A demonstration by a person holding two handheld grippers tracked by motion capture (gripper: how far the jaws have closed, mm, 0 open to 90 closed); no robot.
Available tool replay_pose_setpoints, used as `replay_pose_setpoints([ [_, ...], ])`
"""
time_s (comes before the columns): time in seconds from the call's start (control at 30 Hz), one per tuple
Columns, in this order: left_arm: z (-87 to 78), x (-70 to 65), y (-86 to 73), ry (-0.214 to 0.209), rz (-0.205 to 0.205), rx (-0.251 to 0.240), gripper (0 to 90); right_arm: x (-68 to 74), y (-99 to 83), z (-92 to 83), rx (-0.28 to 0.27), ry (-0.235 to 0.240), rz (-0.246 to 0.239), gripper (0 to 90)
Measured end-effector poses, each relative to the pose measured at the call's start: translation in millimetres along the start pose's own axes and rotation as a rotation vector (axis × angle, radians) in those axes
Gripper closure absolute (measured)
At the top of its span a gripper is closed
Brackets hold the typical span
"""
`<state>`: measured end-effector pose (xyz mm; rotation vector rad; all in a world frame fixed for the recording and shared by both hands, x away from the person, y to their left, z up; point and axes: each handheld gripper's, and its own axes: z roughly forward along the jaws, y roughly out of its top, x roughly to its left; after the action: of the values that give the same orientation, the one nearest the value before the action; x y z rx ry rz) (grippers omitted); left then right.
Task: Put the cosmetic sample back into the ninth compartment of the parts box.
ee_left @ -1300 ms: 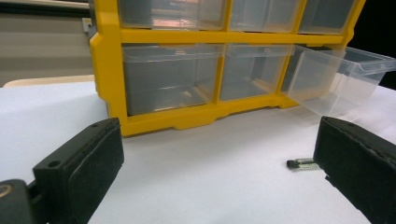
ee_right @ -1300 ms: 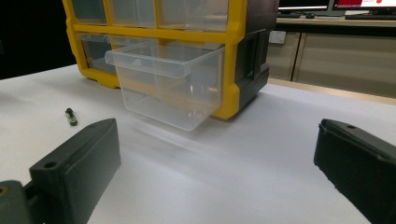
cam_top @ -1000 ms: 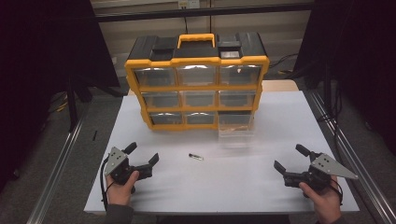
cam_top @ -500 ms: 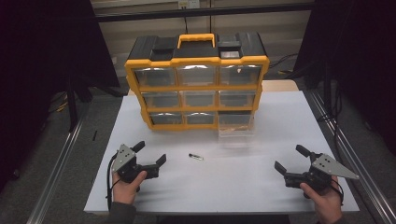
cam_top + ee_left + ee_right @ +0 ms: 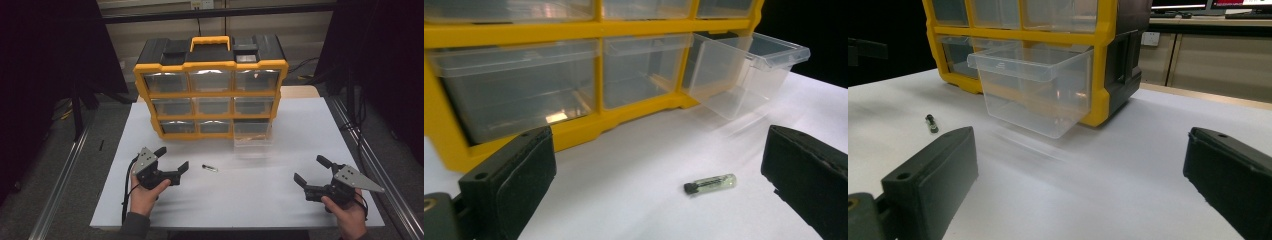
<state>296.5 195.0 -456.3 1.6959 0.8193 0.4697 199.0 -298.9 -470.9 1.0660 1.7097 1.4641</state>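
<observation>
1. A lab-style recording bay: a white rectangular table point(image 5: 310, 130) stands between black curtains point(image 5: 45, 55).
2. Bare metal frame rails point(image 5: 60, 175) run along both table sides.
3. Behind, a wooden counter point(image 5: 1208, 22) carries monitors, with a wall socket point(image 5: 1148, 38).

The clear drawer point(image 5: 1040, 87) juts out of the yellow cabinet point(image 5: 1098, 30), with a small vial point(image 5: 931, 123) lying left of the drawer and the right gripper's point(image 5: 1078, 185) jaws spread wide before it.
</observation>
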Motion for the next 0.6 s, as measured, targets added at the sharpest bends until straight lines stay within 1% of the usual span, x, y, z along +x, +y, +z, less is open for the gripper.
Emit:
replay_pose_setpoints([
  [0.03,1.7,-1.1,0.5,-0.008,0.003,0.009,1.3,0.1,0.0,0.0,-0.001,0.002,0.002,0.3],
  [0.07,4.4,-2.5,0.9,-0.017,-0.003,0.017,1.4,-0.3,-0.1,0.0,-0.003,0.001,0.000,0.3],
  [0.13,5.5,-2.7,1.1,-0.019,-0.001,0.026,1.5,-0.4,-0.1,0.0,-0.003,0.001,0.000,0.4],
  [0.17,7.8,-3.2,1.0,-0.022,-0.002,0.041,1.7,-0.5,-0.1,-0.4,-0.001,-0.001,-0.002,0.5],
  [0.3,11.7,-4.5,1.2,-0.029,-0.007,0.054,1.9,0.5,0.4,-0.5,-0.002,0.001,0.004,0.5],
  [0.37,13.0,-5.3,1.6,-0.032,-0.010,0.051,1.9,0.6,0.4,-0.4,-0.001,0.001,0.003,0.5],
  [0.43,16.3,-7.8,3.0,-0.034,-0.004,0.064,2.0,1.0,0.4,0.0,-0.002,0.008,-0.004,0.6],
  [0.47,18.0,-8.4,3.8,-0.034,0.015,0.081,2.0,1.2,0.4,-0.1,-0.002,0.010,-0.003,0.6],
  [0.57,24.4,-11.9,5.1,-0.028,0.017,0.094,1.5,1.6,0.6,-0.1,-0.004,0.008,0.001,0.6],
  [0.6,26.3,-12.9,5.3,-0.033,0.020,0.105,1.6,1.5,0.6,-0.2,-0.004,0.008,0.001,0.6],
])
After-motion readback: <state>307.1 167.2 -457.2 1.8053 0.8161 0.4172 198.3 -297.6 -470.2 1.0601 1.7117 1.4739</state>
